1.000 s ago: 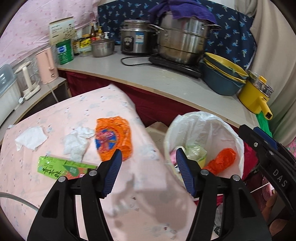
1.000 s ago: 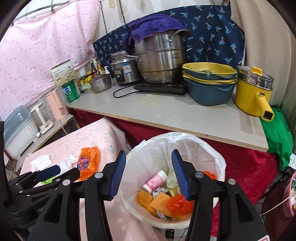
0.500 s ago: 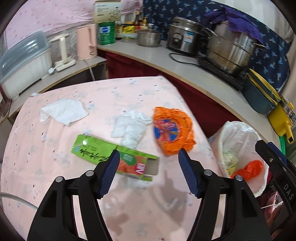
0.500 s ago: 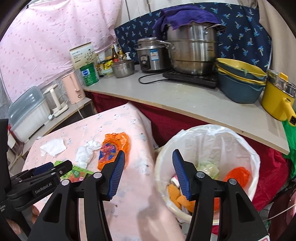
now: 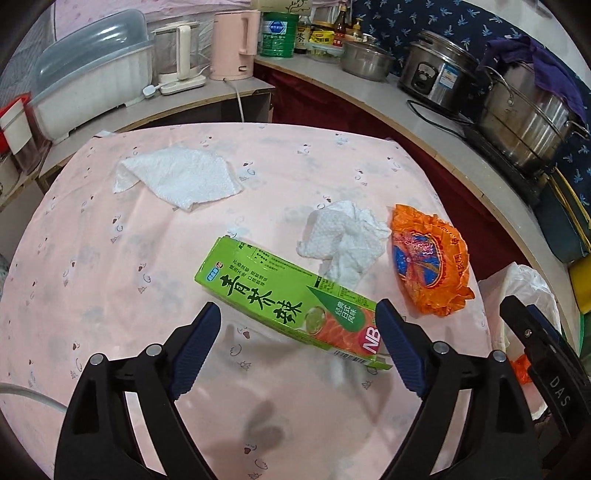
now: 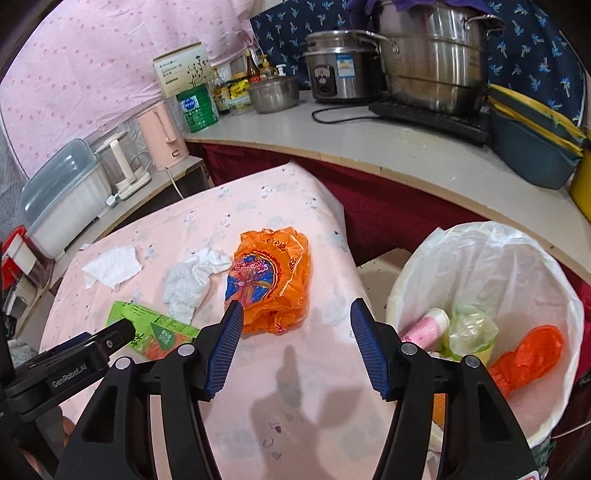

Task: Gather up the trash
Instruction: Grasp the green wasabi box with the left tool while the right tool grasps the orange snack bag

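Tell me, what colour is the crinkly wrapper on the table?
Orange wrapper, with a blue and red picture; the right wrist view shows it best.

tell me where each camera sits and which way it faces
Left wrist: on the left gripper, jaws opening, angled down at the green cardboard carton; the right gripper's finger shows at right.
Right wrist: on the right gripper, jaws opening, facing the orange plastic wrapper and white-lined bin.
Shared: carton, wrapper, crumpled white tissue.

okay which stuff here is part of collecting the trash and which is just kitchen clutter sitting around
Part of the job:
green carton
orange wrapper
crumpled tissue
flat tissue
lined bin

Just lying about:
pink kettle
rice cooker
steel steamer pot
green tin
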Available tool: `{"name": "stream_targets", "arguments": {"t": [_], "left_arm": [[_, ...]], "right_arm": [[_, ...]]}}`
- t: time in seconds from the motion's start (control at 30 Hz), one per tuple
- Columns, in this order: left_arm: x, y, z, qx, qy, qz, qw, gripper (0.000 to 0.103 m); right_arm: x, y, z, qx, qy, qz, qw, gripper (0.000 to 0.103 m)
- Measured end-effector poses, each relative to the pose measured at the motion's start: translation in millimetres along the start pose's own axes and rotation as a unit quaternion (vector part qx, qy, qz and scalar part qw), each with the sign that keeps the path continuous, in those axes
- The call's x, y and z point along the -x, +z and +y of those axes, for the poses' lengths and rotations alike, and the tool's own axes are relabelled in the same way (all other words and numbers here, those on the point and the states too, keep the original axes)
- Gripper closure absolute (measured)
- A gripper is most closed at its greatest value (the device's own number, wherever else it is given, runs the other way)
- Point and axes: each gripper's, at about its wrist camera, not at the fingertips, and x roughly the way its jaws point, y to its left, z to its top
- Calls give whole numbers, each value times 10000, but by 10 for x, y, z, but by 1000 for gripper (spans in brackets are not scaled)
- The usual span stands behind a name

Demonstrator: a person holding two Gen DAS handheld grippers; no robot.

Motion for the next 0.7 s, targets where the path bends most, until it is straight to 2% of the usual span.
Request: {"name": "stream_targets", "arguments": {"t": [0.33,0.53,0.7], "left_arm": [[-393,-30,-45,270,148,456,9985,21],[-537,12,-69,611,223,545,9964,17],[-652,54,-157,625,461,593,9952,15]], "right_arm": [[-516,76,-60,-221,38,344,9992,44],[-765,105,-76,-325,104,499,9982,44],[-897,91,-21,-257,144,558,9980,43]]}}
